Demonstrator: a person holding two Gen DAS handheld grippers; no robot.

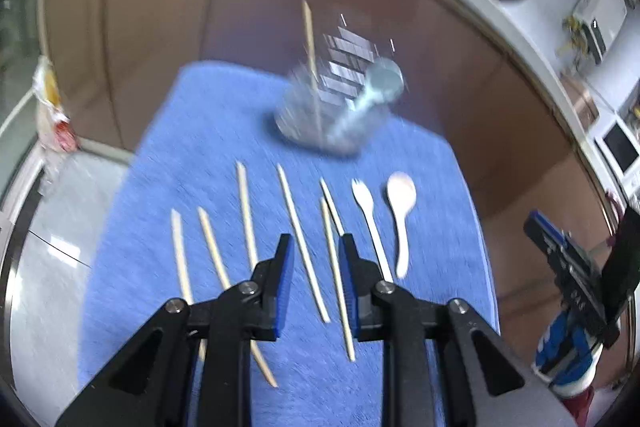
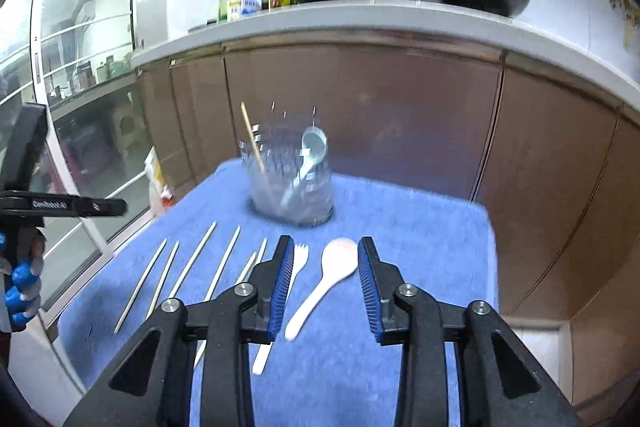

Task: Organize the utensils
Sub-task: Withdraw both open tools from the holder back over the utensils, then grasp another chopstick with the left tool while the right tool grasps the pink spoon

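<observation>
Several wooden chopsticks [image 1: 302, 241] [image 2: 222, 265], a white fork [image 1: 370, 227] [image 2: 298, 263] and a white spoon [image 1: 401, 211] [image 2: 324, 281] lie in a row on a blue mat [image 1: 224, 115] [image 2: 420, 247]. A clear jar [image 1: 320, 111] [image 2: 292, 183] at the mat's far end holds one chopstick and a spoon. My left gripper [image 1: 316, 243] is open and empty, above the chopsticks. My right gripper [image 2: 324, 247] is open and empty, above the white spoon. The right gripper also shows in the left wrist view [image 1: 568, 267].
Brown cabinet doors [image 2: 400, 107] stand behind the mat under a white counter [image 2: 360, 15] with woks and bottles. A glass door [image 2: 80, 67] is at the left. A bag [image 1: 52, 107] leans by the cabinet. The floor [image 1: 52, 267] lies left of the mat.
</observation>
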